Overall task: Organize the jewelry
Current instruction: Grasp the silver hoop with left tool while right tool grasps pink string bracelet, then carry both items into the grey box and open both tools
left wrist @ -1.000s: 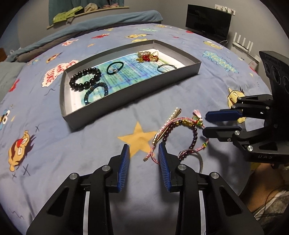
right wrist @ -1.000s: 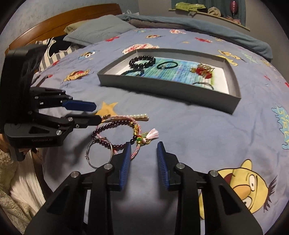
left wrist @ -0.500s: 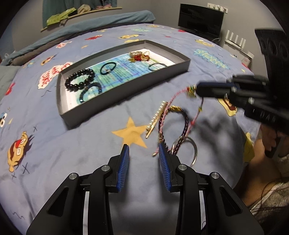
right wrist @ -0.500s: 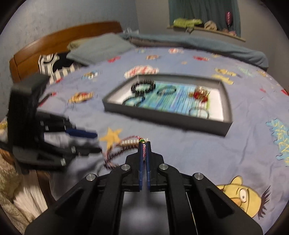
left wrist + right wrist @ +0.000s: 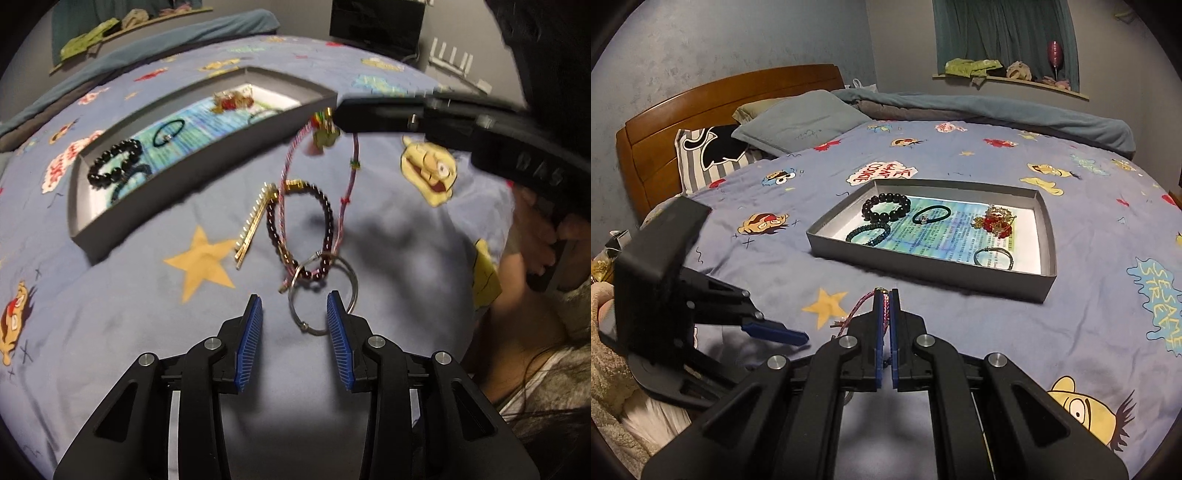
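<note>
right tool (image 5: 884, 306): I've pinched pink braided cord bracelet (image 5: 347, 192), lifted since a second ago, toward grey tray (image 5: 207, 173) at 11 o'clock.
left tool (image 5: 293, 332): spread, empty, over silver ring bangle (image 5: 321, 295).

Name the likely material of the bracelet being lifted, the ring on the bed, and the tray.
Pink bracelet: braided cord, going by its twisted strands and its limp hang.
Ring: probably metal; thin, silvery, glinting, keeps a rigid circle.
Tray: likely cardboard; matte grey, thin straight walls, folded corners.
</note>
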